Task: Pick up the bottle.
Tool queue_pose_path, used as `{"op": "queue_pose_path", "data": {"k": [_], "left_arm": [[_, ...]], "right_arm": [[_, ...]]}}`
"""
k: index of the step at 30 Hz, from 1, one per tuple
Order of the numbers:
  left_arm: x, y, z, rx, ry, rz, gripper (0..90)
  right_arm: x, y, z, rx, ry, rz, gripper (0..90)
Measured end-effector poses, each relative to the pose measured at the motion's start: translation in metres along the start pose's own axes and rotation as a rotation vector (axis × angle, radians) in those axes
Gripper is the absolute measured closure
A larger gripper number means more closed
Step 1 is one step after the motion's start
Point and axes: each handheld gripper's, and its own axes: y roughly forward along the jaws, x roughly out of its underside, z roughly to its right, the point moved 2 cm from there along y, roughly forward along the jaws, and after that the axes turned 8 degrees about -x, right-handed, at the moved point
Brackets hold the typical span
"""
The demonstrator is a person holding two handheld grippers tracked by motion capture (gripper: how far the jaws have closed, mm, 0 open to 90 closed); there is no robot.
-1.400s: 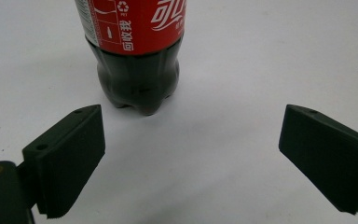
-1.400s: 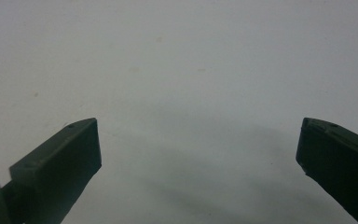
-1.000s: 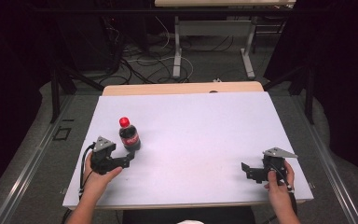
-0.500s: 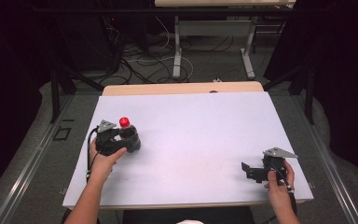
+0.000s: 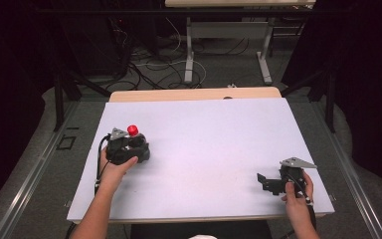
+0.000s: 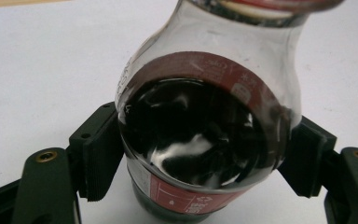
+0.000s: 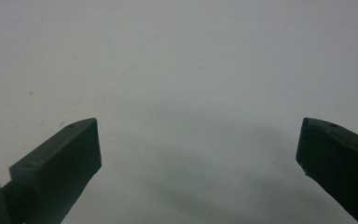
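we have the left gripper (image 6: 200, 158) set around the bottle (image 6: 205, 140), one black jaw on each flank of its dark, liquid-filled body, both pads touching the plastic, so it is pinching the bottle. from above, the bottle (image 5: 138, 147) sits at the left side of the white table (image 5: 214, 144), near the left edge, with its red cap (image 5: 132, 130) showing just past the gripper. to do this grasp well, we judge we should keep the pads level and opposite each other across the widest part (a round wall slips easily) and squeeze gently before any lift. the bottle looks upright, long axis vertical, cap up. the right gripper (image 5: 273, 183) rests near the table's right front corner, well apart, jaws spread wide over bare table and holding nothing.
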Motion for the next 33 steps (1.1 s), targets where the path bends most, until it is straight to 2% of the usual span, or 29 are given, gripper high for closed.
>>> {"op": "queue_pose_path", "data": {"k": [2, 3, 5, 11, 16, 25, 27, 29, 31, 33], "left_arm": [[0.000, -0.001, -0.001, -0.007, 0.016, -0.003, 26.8], [-0.001, -0.002, 0.000, -0.025, 0.043, 0.011, 27.5], [-0.001, -0.003, 0.001, -0.041, 0.067, 0.019, 29.3], [-0.001, -0.003, 0.001, -0.038, 0.086, 0.024, 29.4], [0.000, -0.003, 0.001, -0.029, 0.064, 0.024, 28.8], [0.000, -0.005, 0.001, -0.029, 0.075, 0.025, 29.6], [0.000, -0.006, 0.001, -0.033, 0.081, 0.027, 29.7], [0.000, -0.008, 0.003, -0.019, 0.085, 0.008, 29.8], [-0.001, -0.011, 0.006, -0.010, 0.113, 0.002, 29.8], [-0.003, -0.016, 0.011, 0.006, 0.121, 0.011, 29.8]], "right_arm": [[0.000, 0.000, 0.000, 0.000, 0.001, -0.002, 0.0], [0.000, 0.001, 0.000, -0.001, 0.004, -0.001, 0.0], [0.000, 0.001, 0.000, -0.004, 0.004, -0.001, 0.0], [0.001, 0.002, -0.001, -0.005, 0.001, -0.006, 0.0], [0.000, 0.002, -0.001, -0.004, 0.009, -0.001, 0.0], [0.001, 0.001, -0.001, -0.004, 0.011, -0.004, 0.0], [0.001, 0.001, -0.001, -0.005, 0.014, -0.004, 0.0], [0.000, 0.001, -0.001, -0.006, 0.009, -0.003, 0.0], [0.000, 0.002, -0.001, -0.008, 0.004, -0.003, 0.0], [0.001, 0.002, -0.001, -0.013, 0.003, -0.007, 0.0]]}}
